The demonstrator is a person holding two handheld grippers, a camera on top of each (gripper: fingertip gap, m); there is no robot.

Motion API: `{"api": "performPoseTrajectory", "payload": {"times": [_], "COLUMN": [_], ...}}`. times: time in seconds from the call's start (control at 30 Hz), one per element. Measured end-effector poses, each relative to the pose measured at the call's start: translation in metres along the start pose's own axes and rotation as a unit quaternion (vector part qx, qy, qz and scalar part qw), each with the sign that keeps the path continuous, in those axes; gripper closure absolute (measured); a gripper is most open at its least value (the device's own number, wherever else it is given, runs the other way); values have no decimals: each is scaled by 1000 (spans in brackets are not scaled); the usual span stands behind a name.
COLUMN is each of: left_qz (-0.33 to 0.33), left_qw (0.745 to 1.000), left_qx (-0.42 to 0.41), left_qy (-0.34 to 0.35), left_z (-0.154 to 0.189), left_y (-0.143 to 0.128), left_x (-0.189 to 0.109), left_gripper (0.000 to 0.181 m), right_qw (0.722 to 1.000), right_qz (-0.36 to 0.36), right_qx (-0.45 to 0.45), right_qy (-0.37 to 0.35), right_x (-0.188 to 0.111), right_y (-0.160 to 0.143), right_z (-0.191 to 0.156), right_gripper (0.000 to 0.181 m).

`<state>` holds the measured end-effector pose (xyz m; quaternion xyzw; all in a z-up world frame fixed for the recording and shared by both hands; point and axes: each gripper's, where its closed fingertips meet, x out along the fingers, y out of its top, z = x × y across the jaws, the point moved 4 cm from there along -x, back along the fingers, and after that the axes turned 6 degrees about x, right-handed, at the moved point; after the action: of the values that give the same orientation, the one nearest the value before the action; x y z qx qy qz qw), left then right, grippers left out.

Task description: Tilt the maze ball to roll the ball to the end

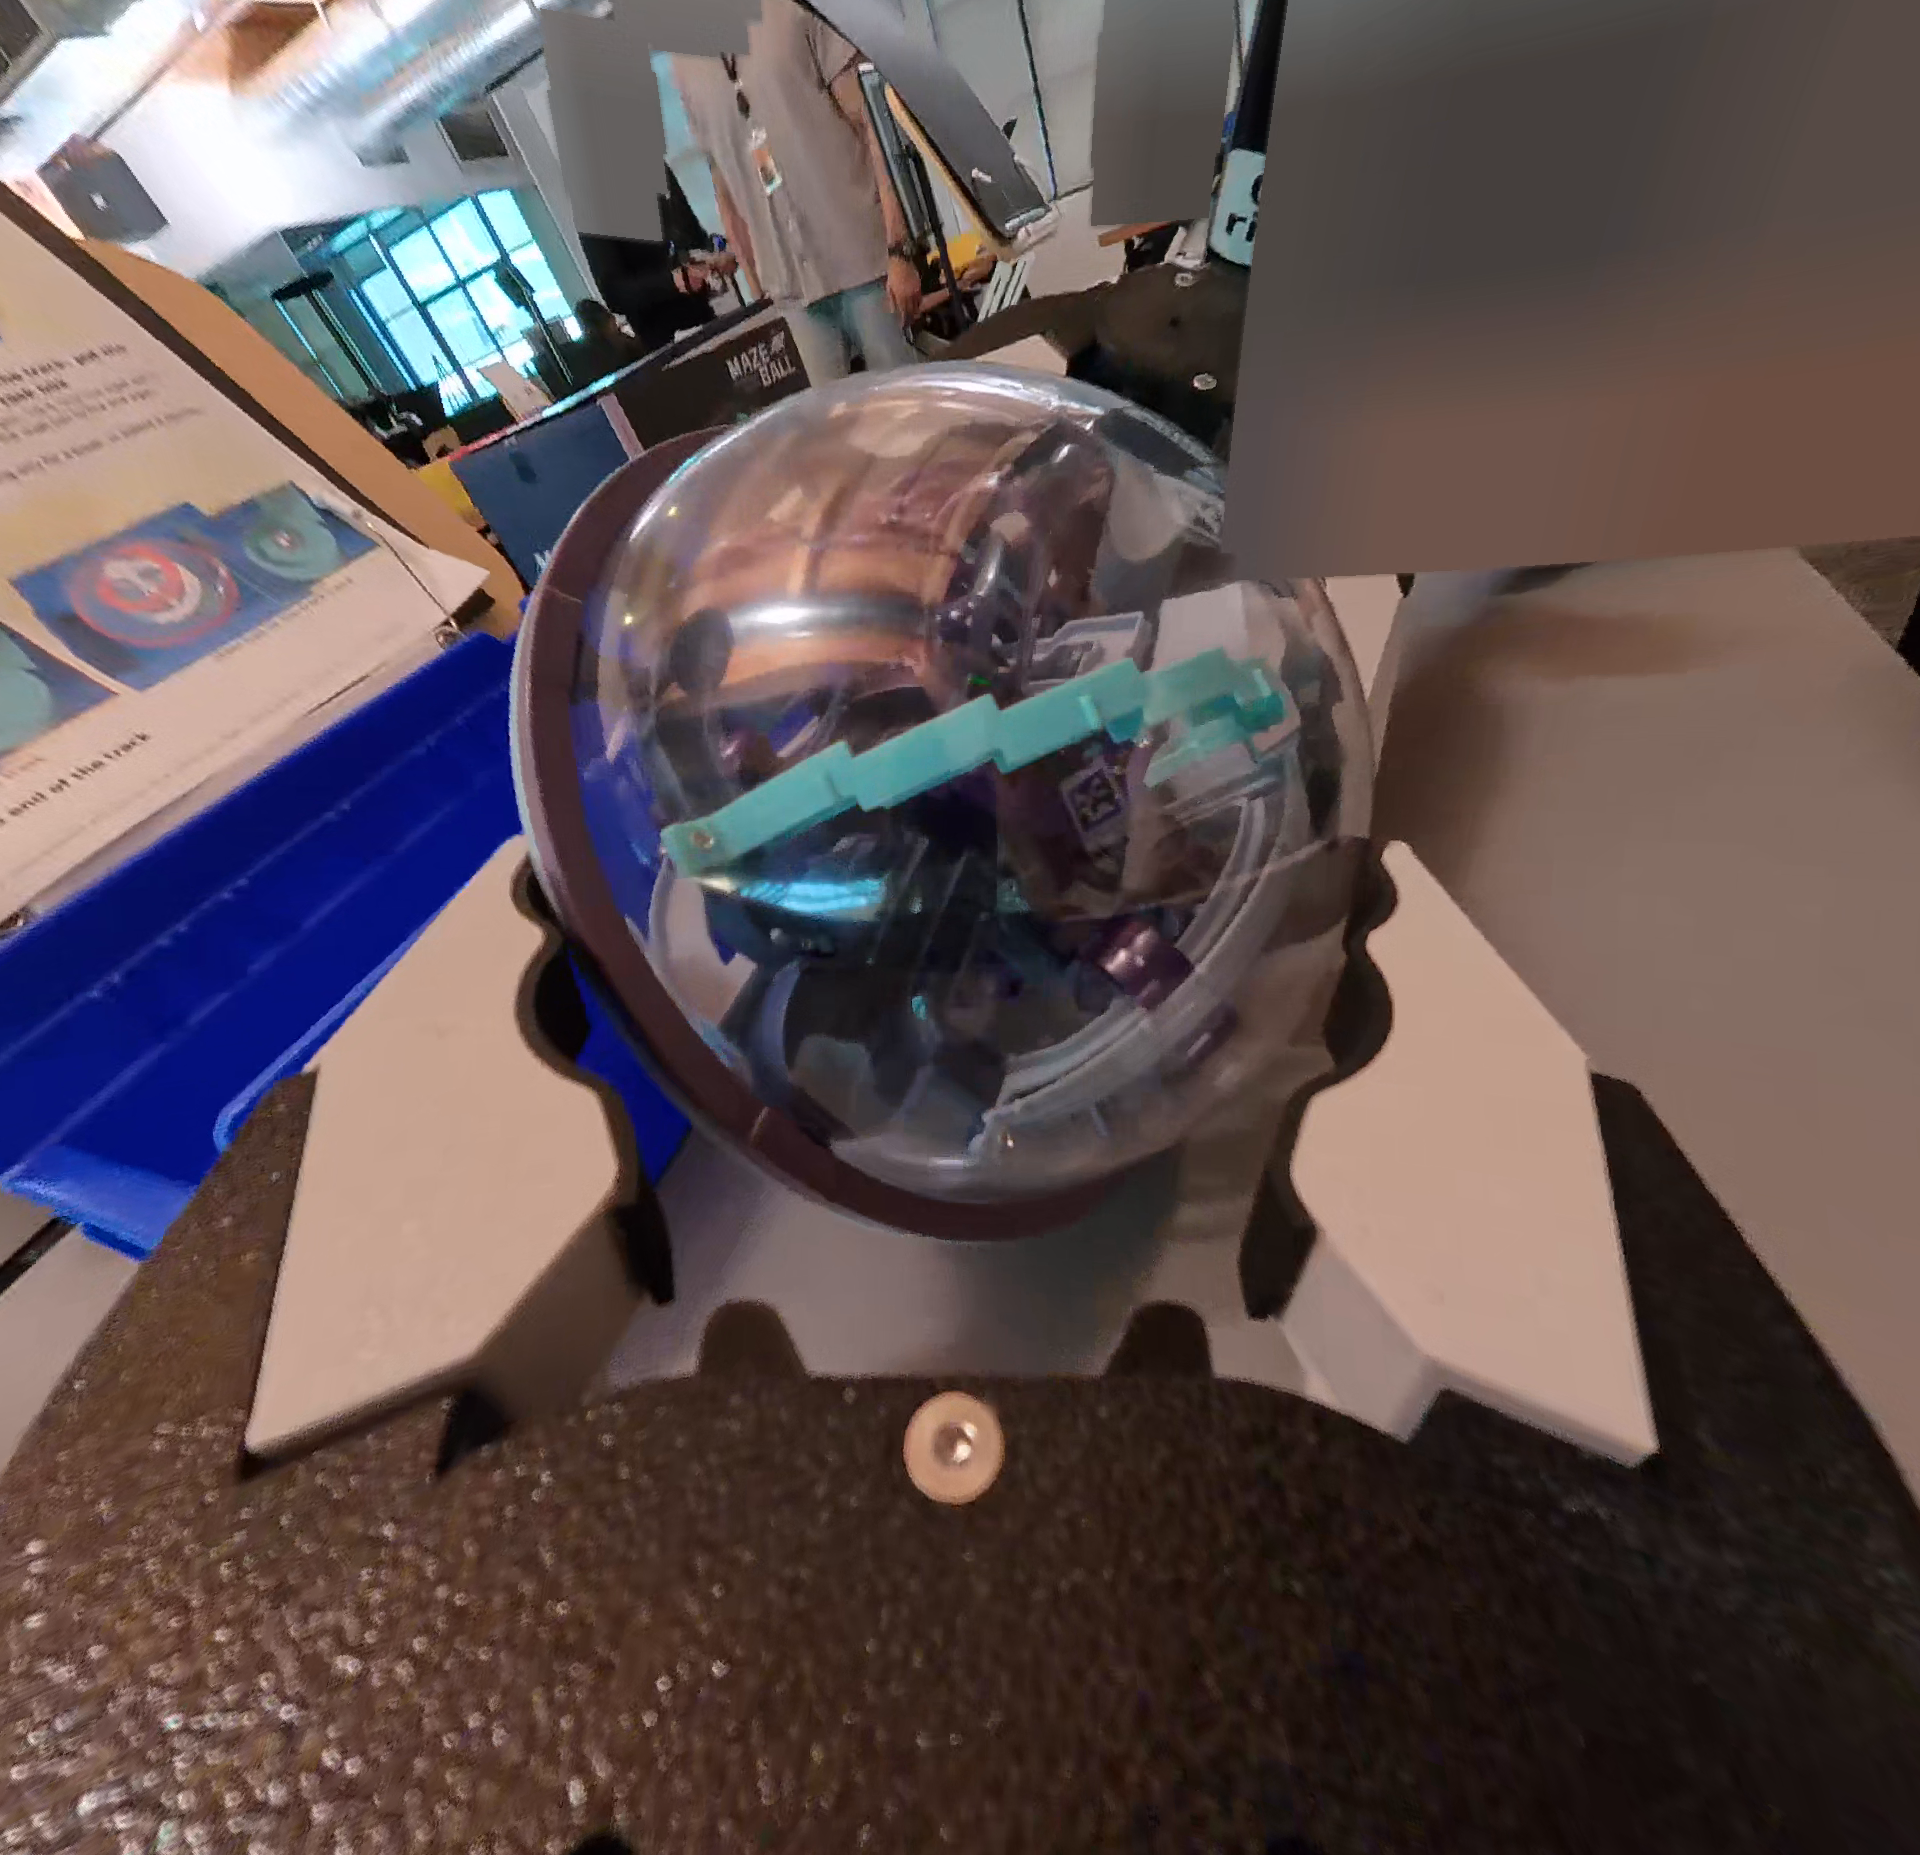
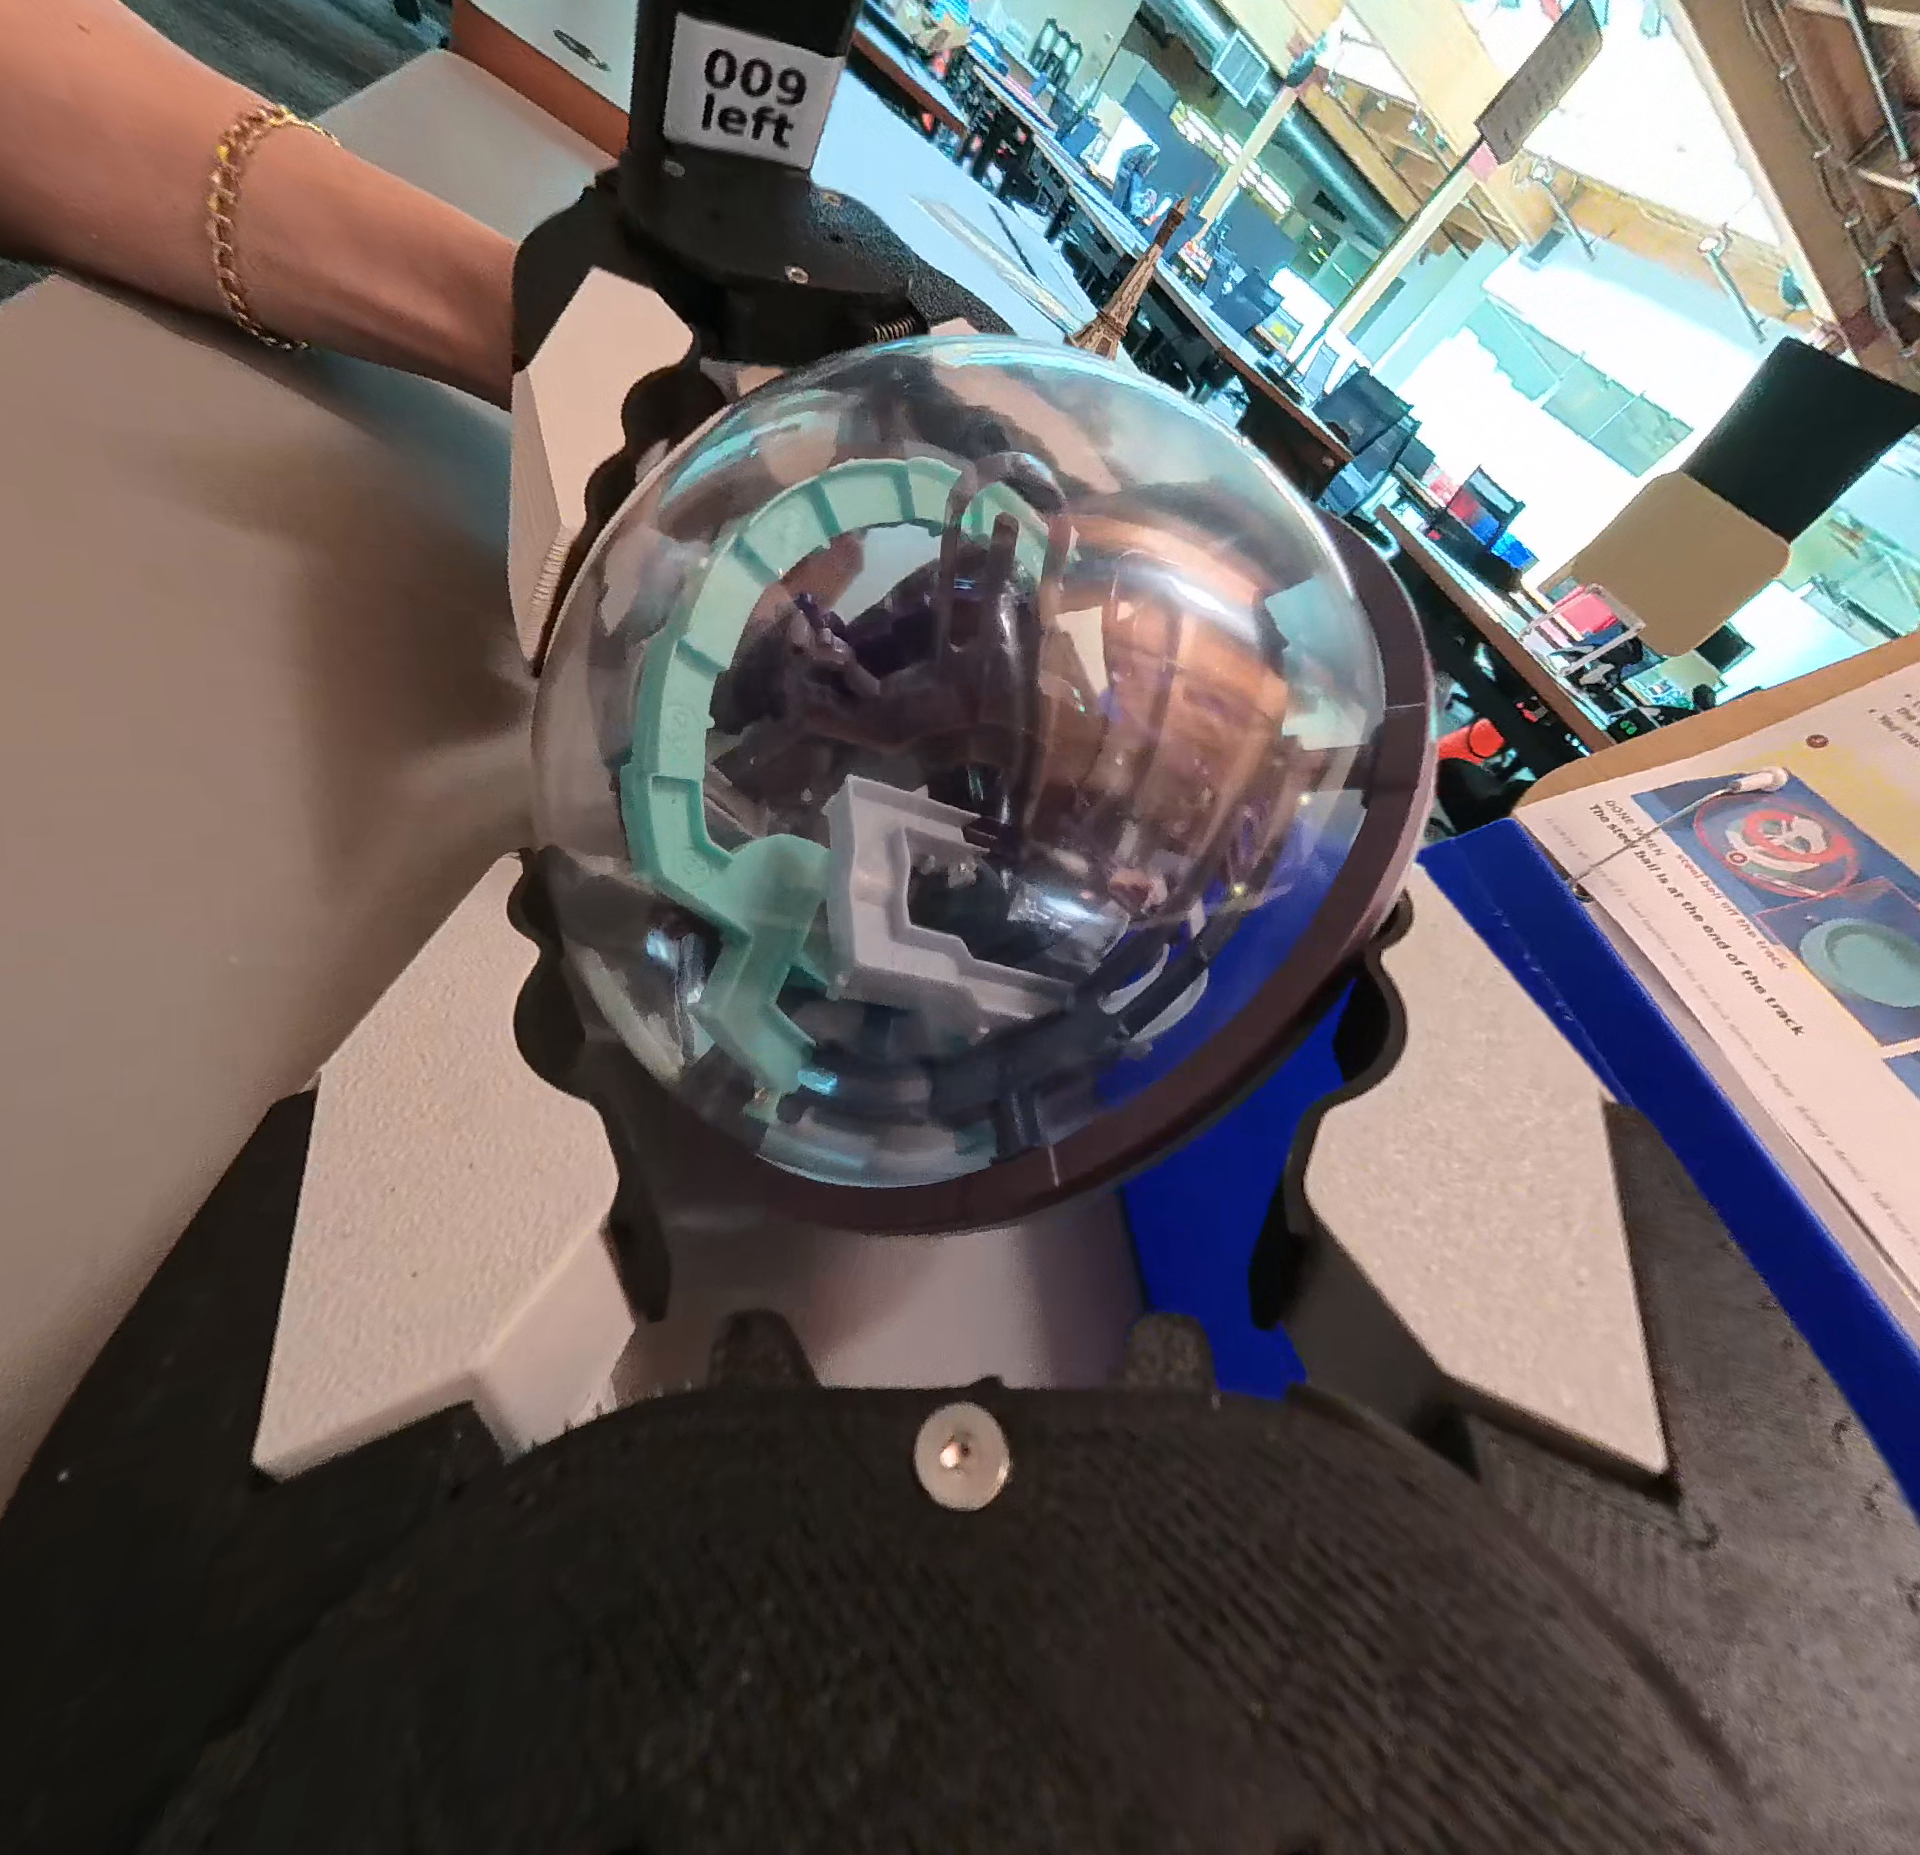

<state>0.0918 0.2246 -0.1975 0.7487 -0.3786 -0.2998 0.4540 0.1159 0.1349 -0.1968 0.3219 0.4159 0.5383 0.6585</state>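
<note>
Left gripper [image 1: 951, 984] clamps the maze ball [image 1: 935, 797] between both fingers; right gripper [image 2: 961, 984] does the same from the opposite side. Sphere held off the grey table [image 2: 208, 662], dark seam band [image 2: 1392, 766] tilted. Teal track [image 1: 935, 756] slopes across. Steel ball not discernible. Blue bin [image 1: 239, 943] beyond, left.

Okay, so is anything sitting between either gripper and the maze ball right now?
Nothing visible. The maze ball already sits between the fingers of the left gripper, and the right gripper cradles its opposite side. The fingers of both look to be against the clear shell, with no object between.
</note>
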Motion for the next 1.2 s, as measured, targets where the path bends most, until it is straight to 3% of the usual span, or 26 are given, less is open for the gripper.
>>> {"api": "performPoseTrajectory", "payload": {"times": [0.17, 0.43, 0.6, 0.8, 0.97, 1.2], "left_qz": [11, -26, -34, -59, -56, -2], "left_qw": [1000, 998, 999, 996, 996, 999], "left_qx": [8, 56, -6, -44, -61, 35], "left_qy": [-15, -10, -22, -41, -42, 10], "left_z": [2, 5, 4, 6, 6, 7], "left_y": [0, -5, -6, -11, -10, 2], "left_x": [-5, -5, -2, 0, 1, 3], "left_gripper": [42, 40, 40, 43, 43, 25], "right_qw": [1000, 999, 995, 999, 998, 992], "right_qz": [7, 12, 19, 21, 13, -8], "right_qx": [9, 33, 89, 38, 59, 116], "right_qy": [14, 29, 37, 17, 25, 43], "right_x": [-1, -3, -2, -1, -2, 3], "right_y": [1, 0, 3, 8, 6, 4], "right_z": [-2, -3, 0, -4, -1, -4], "right_gripper": [35, 35, 33, 25, 26, 33]}}
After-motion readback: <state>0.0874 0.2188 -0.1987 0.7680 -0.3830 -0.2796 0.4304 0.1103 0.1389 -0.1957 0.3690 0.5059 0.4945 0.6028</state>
